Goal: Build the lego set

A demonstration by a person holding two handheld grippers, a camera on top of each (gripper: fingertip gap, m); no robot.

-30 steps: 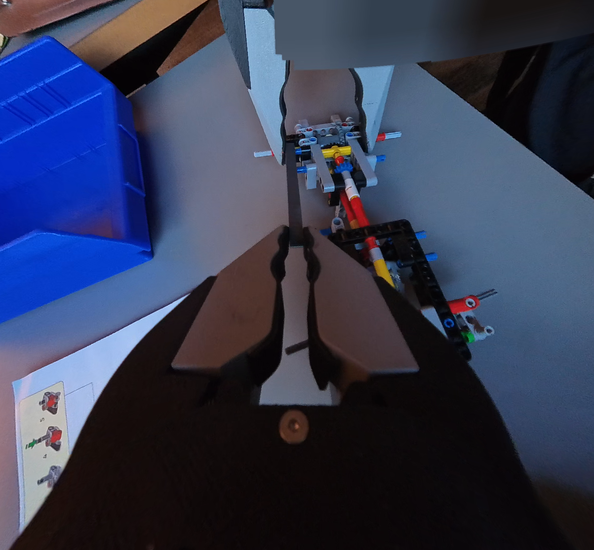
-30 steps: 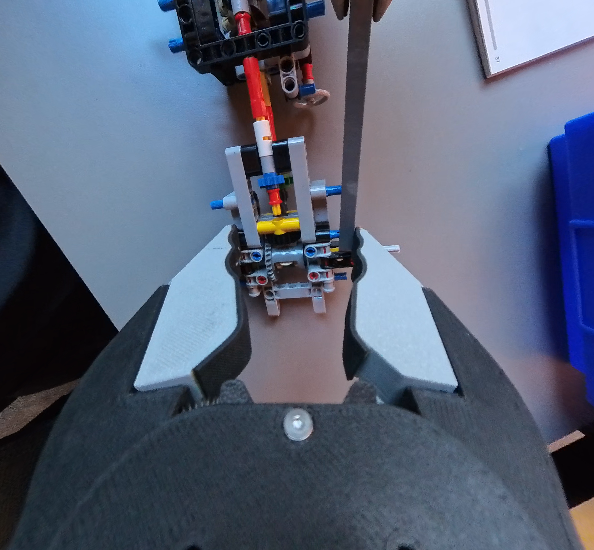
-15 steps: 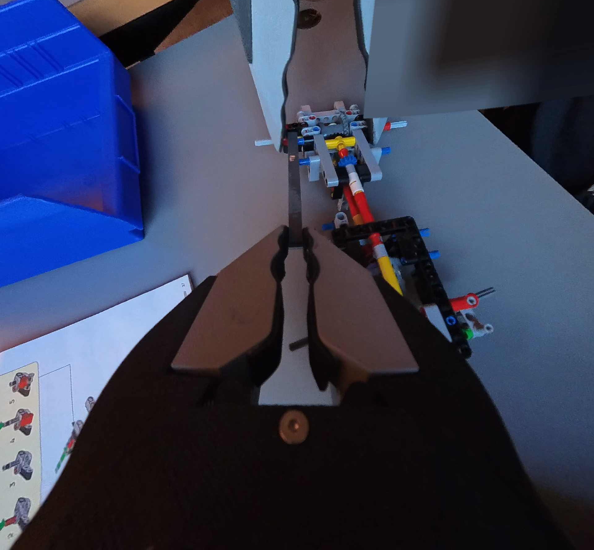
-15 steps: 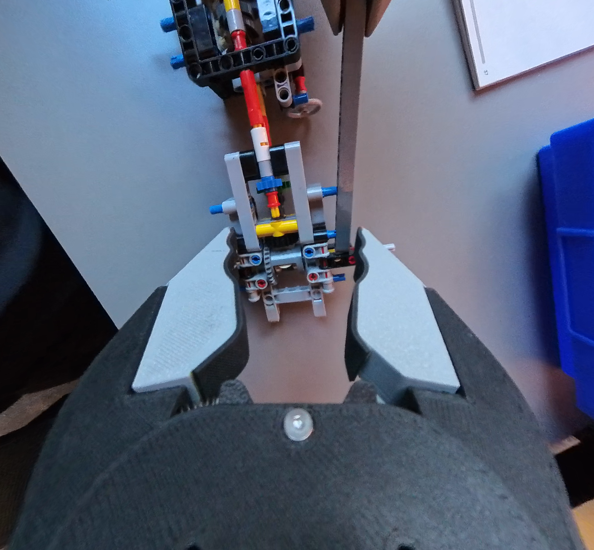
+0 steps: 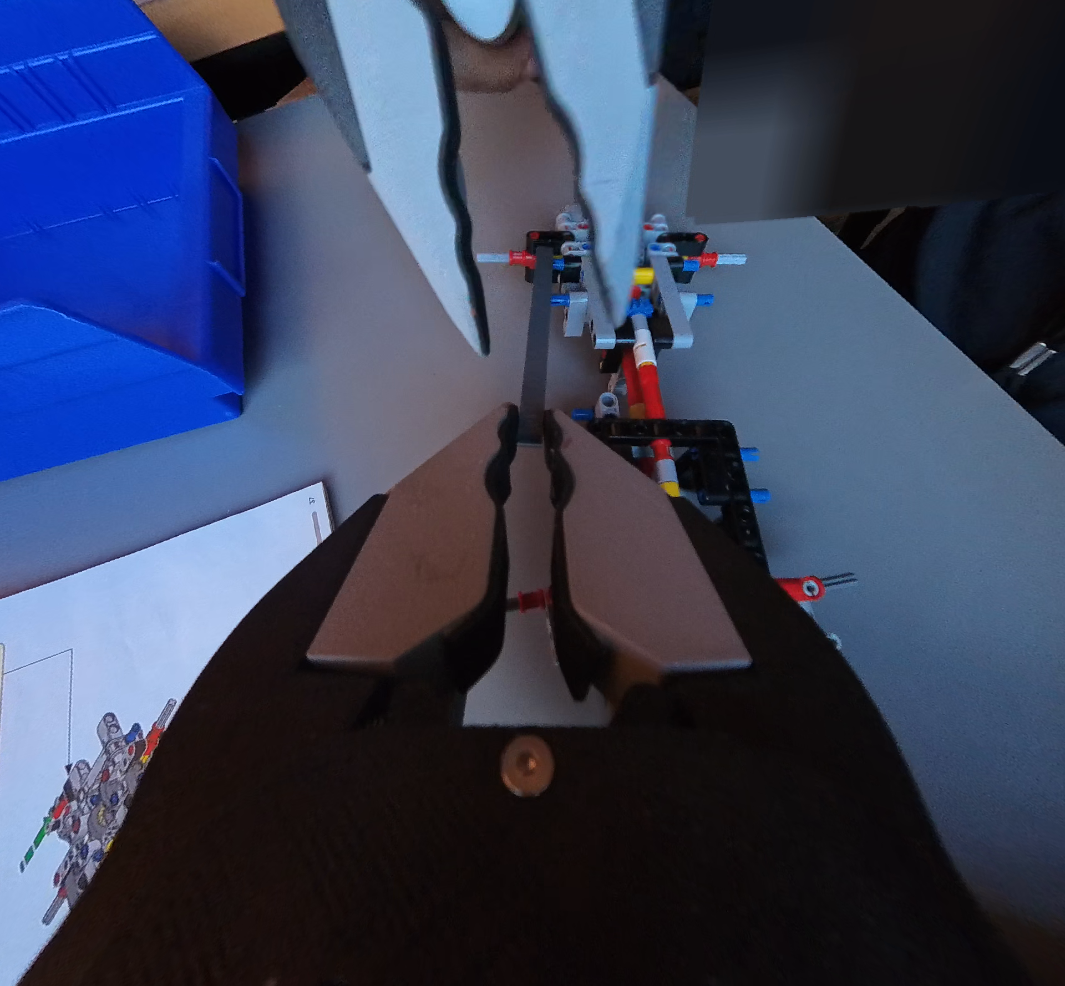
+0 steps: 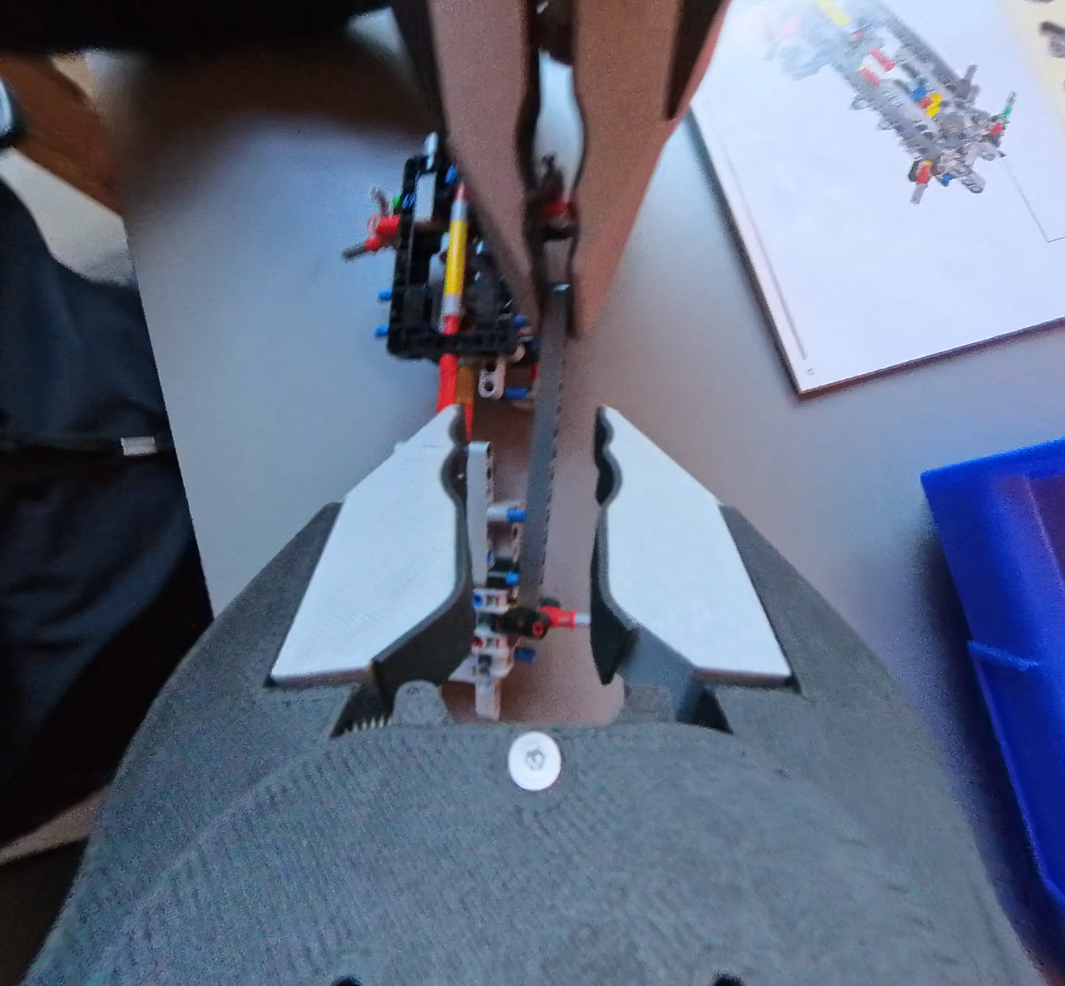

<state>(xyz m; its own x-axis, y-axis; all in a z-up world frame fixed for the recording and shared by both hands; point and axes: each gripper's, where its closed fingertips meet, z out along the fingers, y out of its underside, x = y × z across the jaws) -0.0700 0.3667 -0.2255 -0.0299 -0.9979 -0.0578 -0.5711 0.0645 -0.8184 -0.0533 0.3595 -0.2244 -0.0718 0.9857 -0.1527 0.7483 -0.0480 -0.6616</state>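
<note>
Meanwhile left gripper (image 5: 531, 428) pinches grey beam (image 5: 533, 336) (right gripper (image 6: 530, 422) straddles it, open).

I can make out very little writing from here. The white printed instruction booklet (image 5: 173, 612) lying open on the grey table (image 5: 864, 382) carries a small page number at its top corner and coloured assembly drawings, with small step numerals too blurred to read. Nothing else bears lettering I can see.
</note>
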